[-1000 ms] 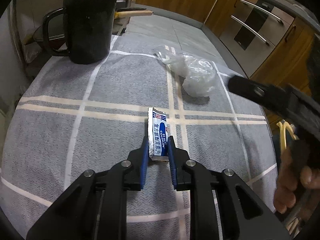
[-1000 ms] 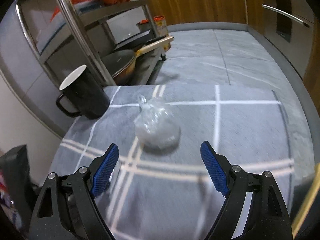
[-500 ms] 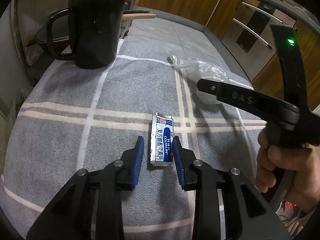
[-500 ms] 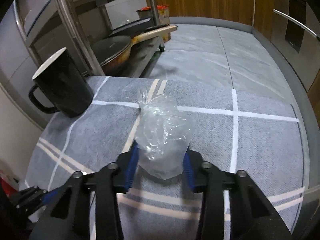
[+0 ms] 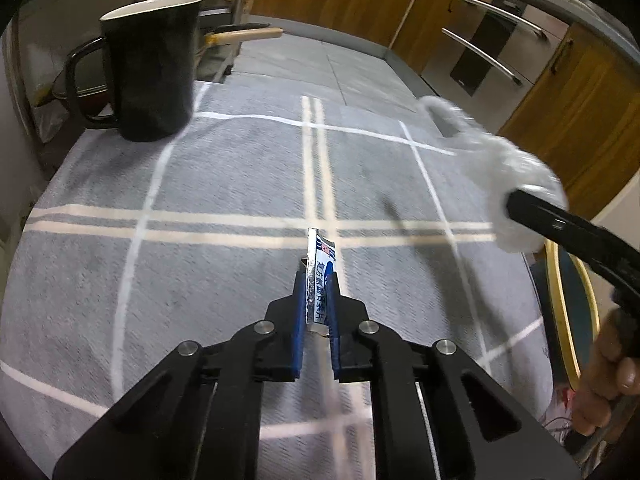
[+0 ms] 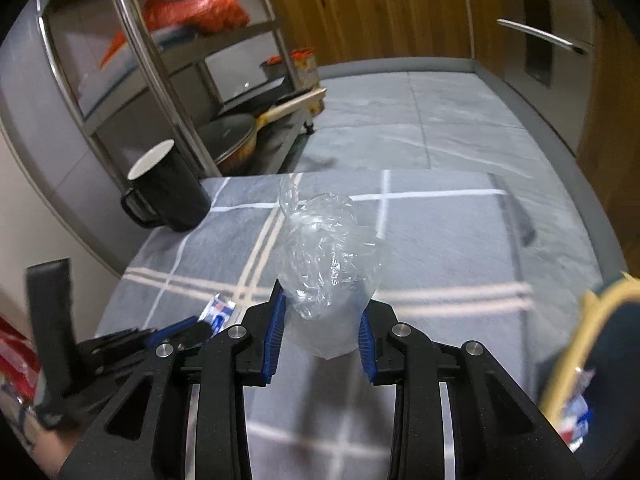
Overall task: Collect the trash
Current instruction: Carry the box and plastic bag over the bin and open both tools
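Crinkled clear plastic, a bag [image 6: 326, 264], is clamped between the jaws of the right gripper [image 6: 320, 340] and stands up ahead of them. A packet [image 5: 320, 284] is pinched edge-on in the left gripper [image 5: 318, 312], its long axis pointing forward, above the table [image 5: 224, 192]. A bin's rim [image 6: 576, 340] is judged nearer the right jaws.

A black mug [image 5: 150, 68] with a white inside stands upright at the far left corner of the grey checked cloth [image 5: 224, 184] covering the bench, with a metal rack [image 6: 160, 80] holding a wooden-handled pan [image 6: 236, 140] behind it.
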A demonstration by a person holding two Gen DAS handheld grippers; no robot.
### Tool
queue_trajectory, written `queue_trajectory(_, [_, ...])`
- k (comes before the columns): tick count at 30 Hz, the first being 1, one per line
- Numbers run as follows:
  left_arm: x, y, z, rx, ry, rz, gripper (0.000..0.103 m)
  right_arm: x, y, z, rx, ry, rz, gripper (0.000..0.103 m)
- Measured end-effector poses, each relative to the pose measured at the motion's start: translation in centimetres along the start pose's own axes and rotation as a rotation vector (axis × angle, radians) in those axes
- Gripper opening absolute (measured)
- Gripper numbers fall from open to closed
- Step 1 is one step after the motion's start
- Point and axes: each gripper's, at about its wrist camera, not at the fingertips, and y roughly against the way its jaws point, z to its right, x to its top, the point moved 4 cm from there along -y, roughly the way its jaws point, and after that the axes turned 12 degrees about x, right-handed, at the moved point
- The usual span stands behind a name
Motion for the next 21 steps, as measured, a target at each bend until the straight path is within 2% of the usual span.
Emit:
queue_trajectory(9, [-1.4, 2.4, 3.0, -0.038, -0.044, 0.010, 0.006, -3.9, 9.9, 2.8, -0.045, -0.060, 0.093, 0.034])
queue_trajectory(21, [-2.1, 6.5, 6.5, -0.103, -0.080, 0.038, 0.006, -10.0, 19.2, 7.1, -0.135, -0.135, 0.162, 0.034])
